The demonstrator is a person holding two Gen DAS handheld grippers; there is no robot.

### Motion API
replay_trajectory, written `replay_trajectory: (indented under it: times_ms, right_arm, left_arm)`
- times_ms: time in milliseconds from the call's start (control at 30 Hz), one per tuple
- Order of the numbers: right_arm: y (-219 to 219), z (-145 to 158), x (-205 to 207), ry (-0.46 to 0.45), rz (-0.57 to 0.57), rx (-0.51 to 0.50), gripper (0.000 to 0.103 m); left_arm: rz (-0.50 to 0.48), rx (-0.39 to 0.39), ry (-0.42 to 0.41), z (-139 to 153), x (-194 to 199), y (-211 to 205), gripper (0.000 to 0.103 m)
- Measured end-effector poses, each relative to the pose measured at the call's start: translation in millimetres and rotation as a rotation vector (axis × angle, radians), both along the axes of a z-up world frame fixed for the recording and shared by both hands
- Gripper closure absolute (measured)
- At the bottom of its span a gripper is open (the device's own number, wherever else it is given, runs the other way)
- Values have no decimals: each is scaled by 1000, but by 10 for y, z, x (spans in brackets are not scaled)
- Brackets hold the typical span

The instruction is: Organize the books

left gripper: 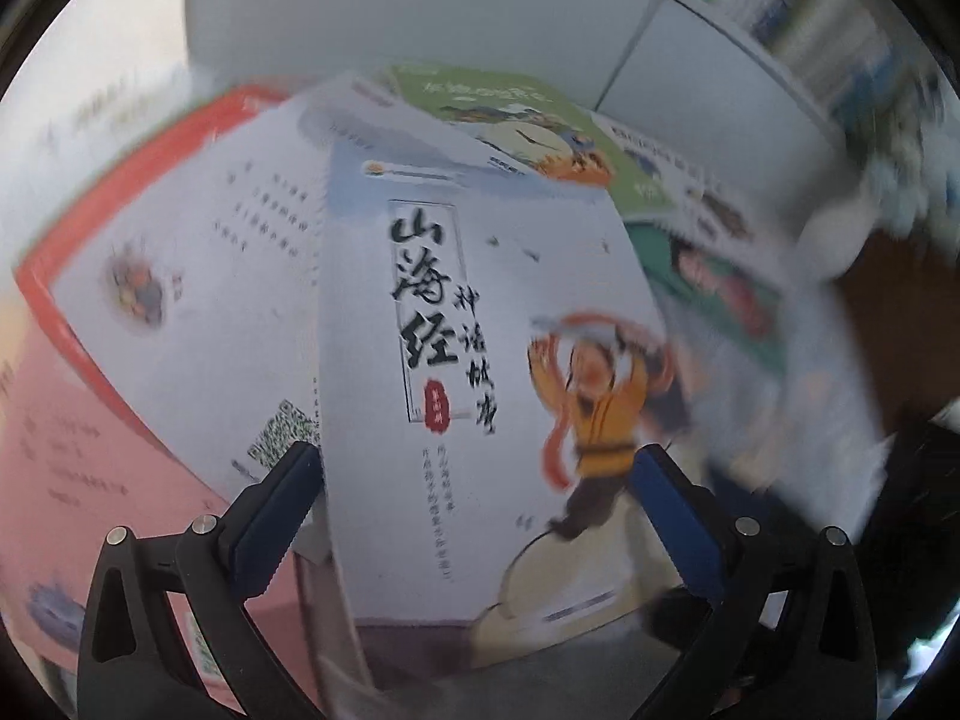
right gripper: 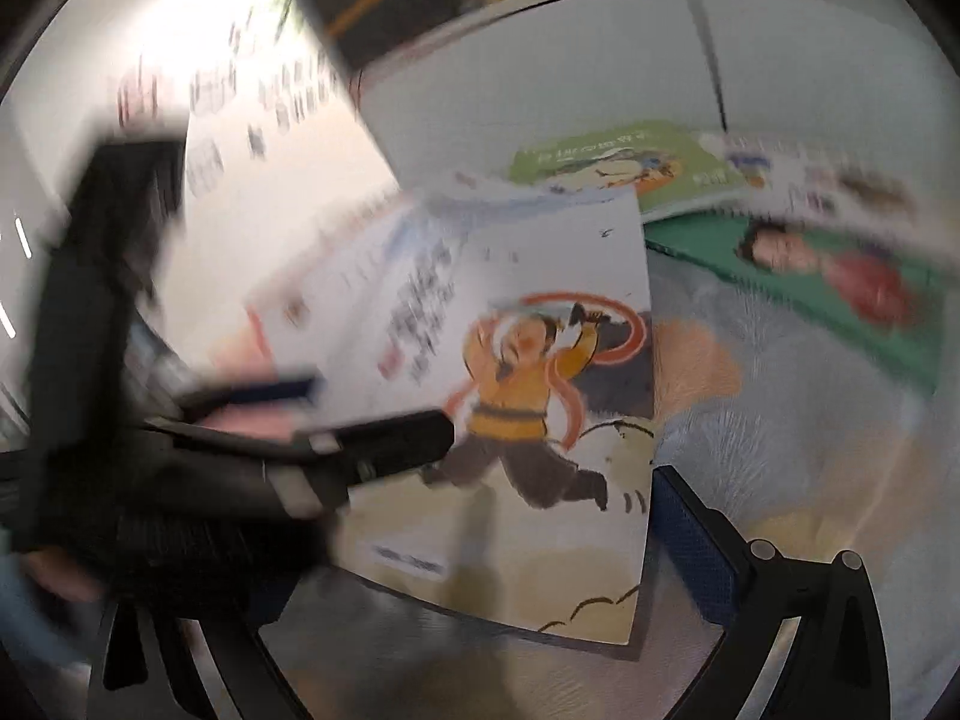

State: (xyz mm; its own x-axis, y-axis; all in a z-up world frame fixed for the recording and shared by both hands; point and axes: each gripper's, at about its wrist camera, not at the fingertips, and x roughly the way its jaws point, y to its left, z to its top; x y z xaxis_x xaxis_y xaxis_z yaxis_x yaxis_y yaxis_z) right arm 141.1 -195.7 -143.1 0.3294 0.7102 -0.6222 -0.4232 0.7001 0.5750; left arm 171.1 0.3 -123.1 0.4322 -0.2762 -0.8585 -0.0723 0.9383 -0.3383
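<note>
books lie spread on the bench; the white picture book (left gripper: 480,372) sits nearest, thin, light and floppy, so take it by the spine edge. left gripper (left gripper: 474,504) spreads wide around it, while the right gripper (right gripper: 678,516) cannot be judged.

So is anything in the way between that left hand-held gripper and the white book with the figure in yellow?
Nothing visible: the left hand-held gripper already straddles the white book, fingers on either side.

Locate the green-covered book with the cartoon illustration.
The green-covered book lies flat at the back near the white partition, upper centre in the left wrist view, behind the white book with the orange-robed figure.
</note>
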Motion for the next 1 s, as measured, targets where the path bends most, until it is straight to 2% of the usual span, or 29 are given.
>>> replay_trajectory:
  times_ms: [33,100,200,267,300,333,367,400,433,467,500,533,567,600,633,700,800,833,867,900,967,1000]
  right_arm:
    - [-102,-11,11,31,-14,76,0]
    - [-202,-13,-5,51,-19,133,3]
    - [-171,-11,-32,53,1,104,3]
    - [-147,-9,-32,53,22,89,2]
    - [-176,-14,-12,71,24,113,2]
    - [-220,-13,15,96,31,150,2]
    - [-247,-23,55,117,41,191,3]
    - [-259,-58,73,172,90,274,18]
    - [-217,-111,83,231,120,313,25]
    - [-156,-142,56,258,140,302,30]
    - [-66,-132,15,226,159,242,39]
    - [69,-114,-35,180,189,136,41]
    - [144,-89,-68,143,194,78,46]
    - [175,-75,-75,139,186,69,47]
    - [190,-75,-73,146,166,59,48]
    - [200,-76,-121,125,130,1,64]
    - [137,-106,-142,140,32,-5,77]
    - [137,-106,-142,140,32,-5,79]
    - [173,-100,-202,113,-23,-33,80]
    - [225,-69,-249,76,-32,-69,81]
    - [335,36,-307,-20,-23,-157,81]
    - [383,80,-354,-57,-20,-187,81]
  left_arm:
    - [-3,-29,11,6,7,34,2]
    - [-29,-50,24,14,-4,41,2]
    - [-50,11,13,15,-90,-55,2]
    - [-20,-13,-9,22,-154,-27,2]
    - [-3,-46,-11,21,-180,13,2]
    - [-1,-101,8,-2,-194,54,2]
    - [-11,-193,35,-40,-188,73,2]
    - [-27,-305,79,-107,-190,83,2]
    - [-48,-419,139,-195,-189,68,2]
    - [-76,-487,178,-255,-213,-24,2]
    - [-100,-433,152,-209,-244,-119,1]
    - [-131,-341,125,-159,-274,-232,2]
    - [-183,-229,104,-120,-308,-389,2]
    - [-220,-118,83,-91,-335,-530,3]
    - [-225,-76,80,-83,-334,-579,2]
    - [-196,-87,91,-92,-316,-566,6]
    - [-136,-130,102,-86,-306,-473,15]
    - [-121,-146,104,-86,-294,-426,22]
    - [-104,-159,102,-83,-301,-372,30]
    - [-92,-159,100,-84,-321,-331,40]
    - [-75,-138,88,-70,-355,-295,49]
    - [-79,-130,77,-50,-377,-303,49]
